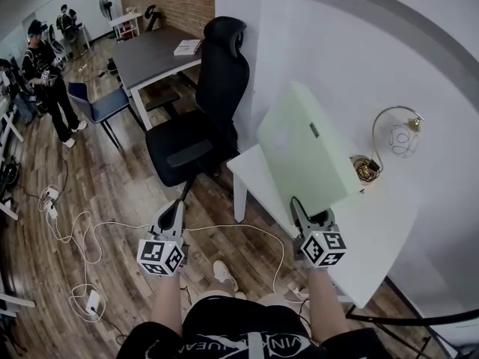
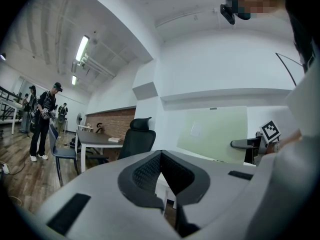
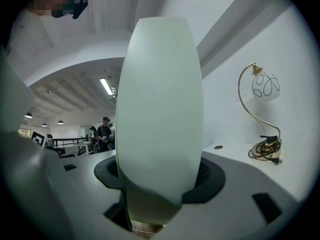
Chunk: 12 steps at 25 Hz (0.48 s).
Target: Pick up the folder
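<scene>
The pale green folder (image 1: 307, 152) stands upright, lifted over the near corner of the white table (image 1: 374, 230). My right gripper (image 1: 298, 209) is shut on its lower near edge. In the right gripper view the folder (image 3: 160, 99) fills the middle, clamped between the jaws of the right gripper (image 3: 160, 181). My left gripper (image 1: 174, 209) hovers over the wooden floor, left of the table, with its jaws together and nothing in them. The left gripper view shows its jaws (image 2: 162, 176) closed and the folder (image 2: 215, 131) off to the right.
A curved brass lamp (image 1: 400, 137) with coiled cord stands on the table by the wall. A black office chair (image 1: 202, 118) sits just beyond the table's left end, a grey desk (image 1: 153, 51) behind it. Cables (image 1: 82, 238) lie on the floor. A person (image 1: 45, 73) stands far left.
</scene>
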{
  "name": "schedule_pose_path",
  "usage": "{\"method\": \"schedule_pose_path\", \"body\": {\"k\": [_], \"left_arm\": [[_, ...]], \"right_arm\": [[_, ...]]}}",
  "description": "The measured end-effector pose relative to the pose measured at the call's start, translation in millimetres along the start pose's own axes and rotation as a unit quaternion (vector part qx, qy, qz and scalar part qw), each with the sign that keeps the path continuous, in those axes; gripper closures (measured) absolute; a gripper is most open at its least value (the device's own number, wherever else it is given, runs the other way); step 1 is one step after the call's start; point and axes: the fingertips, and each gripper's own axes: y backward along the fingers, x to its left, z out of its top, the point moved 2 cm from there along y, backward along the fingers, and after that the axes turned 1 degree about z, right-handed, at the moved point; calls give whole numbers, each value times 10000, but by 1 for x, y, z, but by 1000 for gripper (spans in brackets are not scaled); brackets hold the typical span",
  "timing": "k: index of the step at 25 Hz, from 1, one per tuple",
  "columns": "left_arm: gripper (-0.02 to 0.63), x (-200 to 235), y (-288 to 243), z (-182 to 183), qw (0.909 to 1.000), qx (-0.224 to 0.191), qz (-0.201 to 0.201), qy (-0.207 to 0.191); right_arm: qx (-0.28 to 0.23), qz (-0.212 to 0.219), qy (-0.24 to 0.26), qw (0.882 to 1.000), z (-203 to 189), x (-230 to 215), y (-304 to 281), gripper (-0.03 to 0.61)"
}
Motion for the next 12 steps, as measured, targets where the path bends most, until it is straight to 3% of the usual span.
{"method": "schedule_pose_path", "body": {"k": [12], "left_arm": [[600, -3, 3, -3, 10000, 28, -25, 2]], "right_arm": [[-108, -78, 25, 9999, 2, -2, 6, 288]]}}
